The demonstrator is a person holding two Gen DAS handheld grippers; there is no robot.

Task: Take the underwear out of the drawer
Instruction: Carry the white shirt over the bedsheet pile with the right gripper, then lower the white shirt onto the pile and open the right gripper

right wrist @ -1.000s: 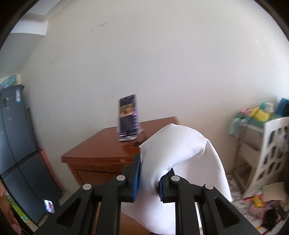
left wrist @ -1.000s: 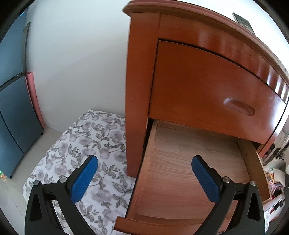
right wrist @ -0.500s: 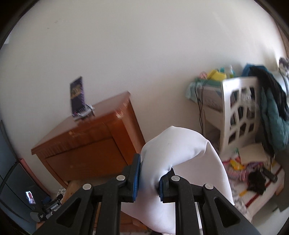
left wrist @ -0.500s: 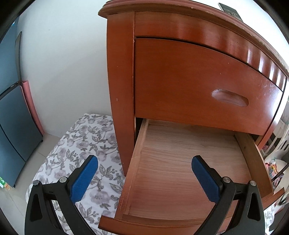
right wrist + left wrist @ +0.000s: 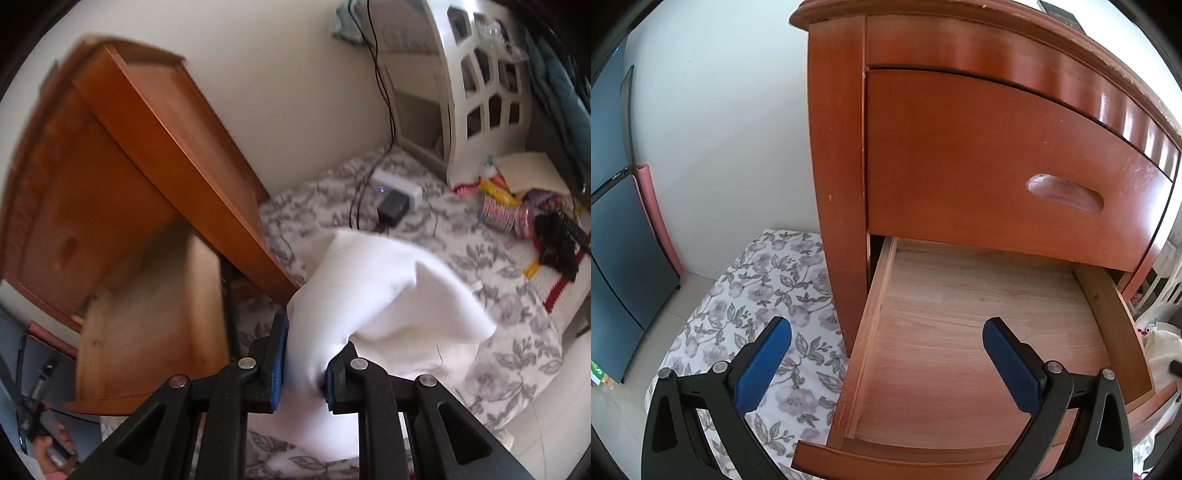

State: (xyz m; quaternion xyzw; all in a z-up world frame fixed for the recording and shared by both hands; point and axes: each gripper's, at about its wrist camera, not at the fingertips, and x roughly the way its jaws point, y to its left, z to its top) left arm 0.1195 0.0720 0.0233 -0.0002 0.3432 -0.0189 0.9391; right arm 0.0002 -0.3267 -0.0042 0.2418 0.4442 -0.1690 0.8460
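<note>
Beside the wooden nightstand (image 5: 122,155), the right gripper (image 5: 304,363) has its blue pads pinched tight on a bunched fold of the white underwear (image 5: 376,295), which hangs out over the floral sheet (image 5: 509,317), clear of the drawer (image 5: 979,332). That drawer is pulled out and its wooden bottom shows bare. The left gripper (image 5: 886,354) hovers over its front edge, jaws wide apart and holding nothing. The right view is blurred, so the fabric's lower edge may touch the sheet.

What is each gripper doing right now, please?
Left gripper: open, empty, over the open drawer.
Right gripper: closed on the white underwear.
</note>
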